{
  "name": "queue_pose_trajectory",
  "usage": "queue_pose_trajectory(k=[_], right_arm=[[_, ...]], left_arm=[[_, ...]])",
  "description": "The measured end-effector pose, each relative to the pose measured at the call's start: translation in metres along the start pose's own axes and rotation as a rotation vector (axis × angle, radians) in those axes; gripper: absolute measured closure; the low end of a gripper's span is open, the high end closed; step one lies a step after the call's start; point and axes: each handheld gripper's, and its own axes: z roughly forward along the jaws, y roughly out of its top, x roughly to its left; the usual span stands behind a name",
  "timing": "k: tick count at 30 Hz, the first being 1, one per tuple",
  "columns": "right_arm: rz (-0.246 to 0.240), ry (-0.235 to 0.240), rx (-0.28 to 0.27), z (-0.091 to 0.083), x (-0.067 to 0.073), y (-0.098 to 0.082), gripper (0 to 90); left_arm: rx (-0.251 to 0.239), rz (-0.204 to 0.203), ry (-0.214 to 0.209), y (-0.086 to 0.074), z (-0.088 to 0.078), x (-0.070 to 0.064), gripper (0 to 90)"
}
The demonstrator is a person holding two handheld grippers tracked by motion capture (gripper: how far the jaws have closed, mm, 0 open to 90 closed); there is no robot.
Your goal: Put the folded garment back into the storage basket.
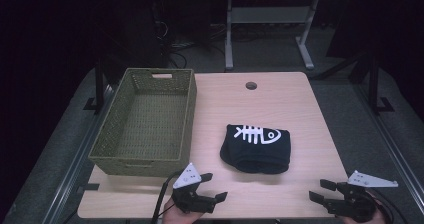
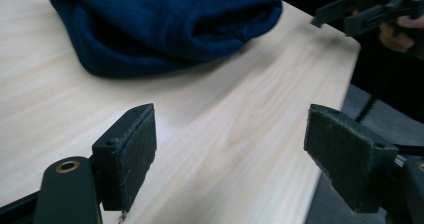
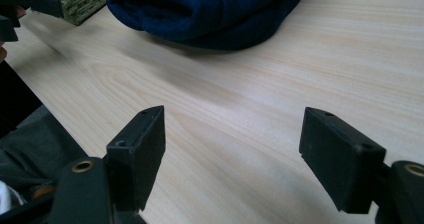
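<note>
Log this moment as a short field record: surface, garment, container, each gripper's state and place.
surface: light wooden table
garment: folded dark blue garment with a white fish-skeleton print, lying right of centre
container: green woven basket on the table's left half, nothing seen inside
garment vs basket: apart, bare wood between
left gripper: open, holding nothing, at the near edge in front of the basket
right gripper: open, holding nothing, at the near right corner
contact: neither gripper touches the garment
</note>
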Motion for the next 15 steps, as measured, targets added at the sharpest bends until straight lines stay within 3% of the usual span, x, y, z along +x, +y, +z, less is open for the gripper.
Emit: queue_pose_trajectory(k=[6, 11, 15], right_arm=[[-0.012, 0.012, -0.025, 0.0, -0.003, 0.015, 26.4], [-0.03, 0.016, -0.011, 0.006, -0.004, 0.025, 26.3], [-0.019, 0.03, 0.002, 0.012, -0.006, 0.034, 26.3]], left_arm=[[-0.001, -0.001, 0.009, 0.009, 0.002, 0.003, 21.0], [-0.005, -0.011, 0.002, 0.025, 0.011, 0.009, 20.7], [0.006, 0.006, 0.012, 0.034, 0.021, 0.01, 20.6]])
